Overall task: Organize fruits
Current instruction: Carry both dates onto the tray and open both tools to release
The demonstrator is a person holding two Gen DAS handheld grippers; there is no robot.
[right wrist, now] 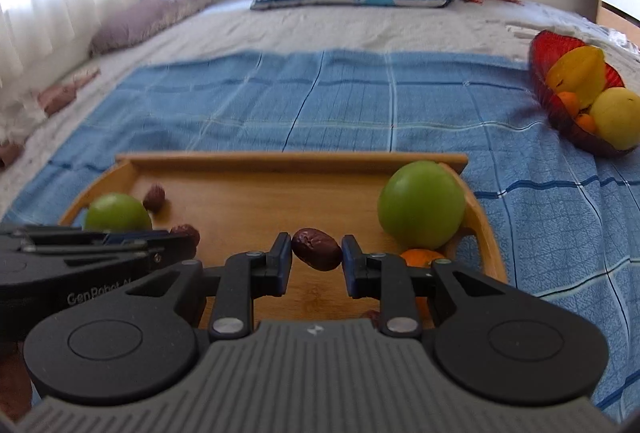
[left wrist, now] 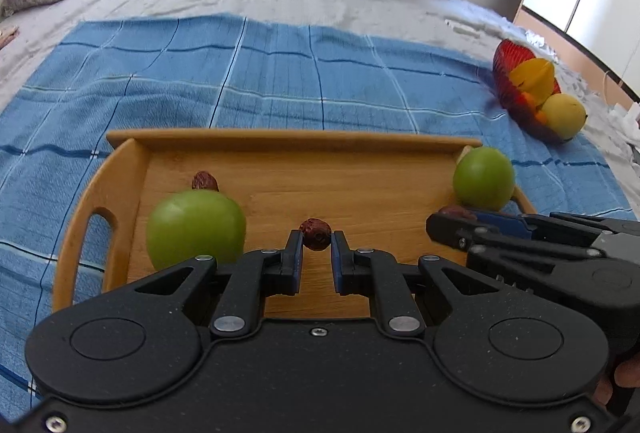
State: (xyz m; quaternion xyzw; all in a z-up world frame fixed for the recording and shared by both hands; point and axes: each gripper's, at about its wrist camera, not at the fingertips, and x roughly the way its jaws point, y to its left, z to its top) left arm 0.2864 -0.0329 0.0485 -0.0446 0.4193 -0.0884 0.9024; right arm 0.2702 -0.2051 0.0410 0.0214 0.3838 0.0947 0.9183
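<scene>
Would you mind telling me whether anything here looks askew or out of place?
The red bowl at the blue cloth's edge sits tilted, and a yellow fruit bulges past its lower rim. The wooden tray with green fruits looks orderly.

The right hand-held gripper [right wrist: 316, 253] pinches a brown date [right wrist: 317, 248] above the wooden tray [right wrist: 280, 163].

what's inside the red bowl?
The red bowl holds a yellow starfruit-like piece, a round yellow fruit and two small orange fruits. Anything beneath them is covered.
</scene>
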